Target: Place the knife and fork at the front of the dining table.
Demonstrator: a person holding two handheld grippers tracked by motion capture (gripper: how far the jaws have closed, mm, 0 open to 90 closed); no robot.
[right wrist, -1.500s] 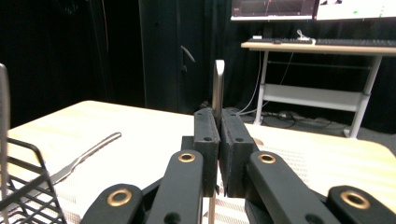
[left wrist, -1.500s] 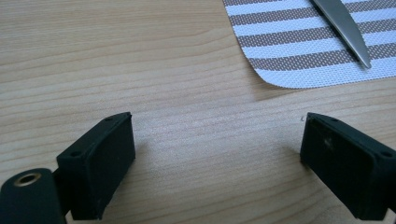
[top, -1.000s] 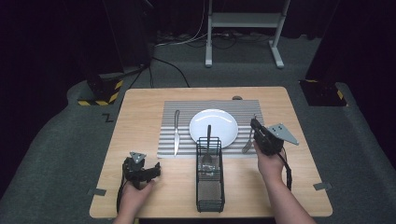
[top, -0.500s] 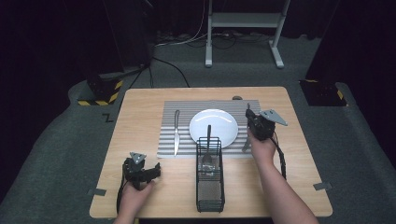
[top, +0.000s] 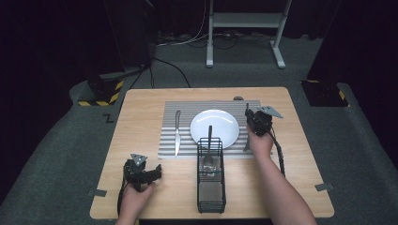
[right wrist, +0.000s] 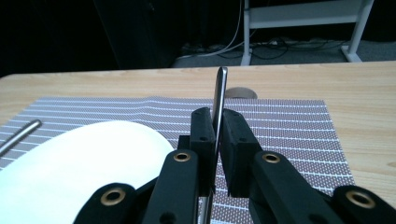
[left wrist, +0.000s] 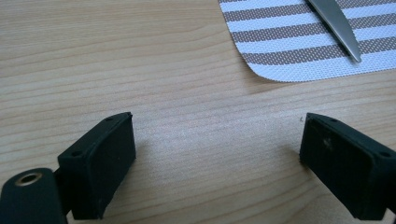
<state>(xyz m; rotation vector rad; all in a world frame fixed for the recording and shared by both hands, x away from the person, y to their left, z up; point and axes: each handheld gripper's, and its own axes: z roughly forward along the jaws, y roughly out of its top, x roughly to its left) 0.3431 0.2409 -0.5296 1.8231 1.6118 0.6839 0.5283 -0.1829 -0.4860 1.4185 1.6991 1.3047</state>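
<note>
My right gripper is shut on the thin handle of a metal utensil, just right of the white plate. The handle stands up between the jaws, and the utensil's lower end hangs down to the striped placemat. I cannot tell what kind of utensil it is. A knife lies left of the plate. My left gripper rests open at the front left, with bare wood between its jaws.
A black wire caddy stands at the front centre with one utensil upright in it. A small dark round spot sits past the placemat's far edge. A white stand and cables are on the floor beyond.
My right gripper has moved away from the person and slightly left along the plate's right side, with the utensil in it. The left gripper has stayed put.
</note>
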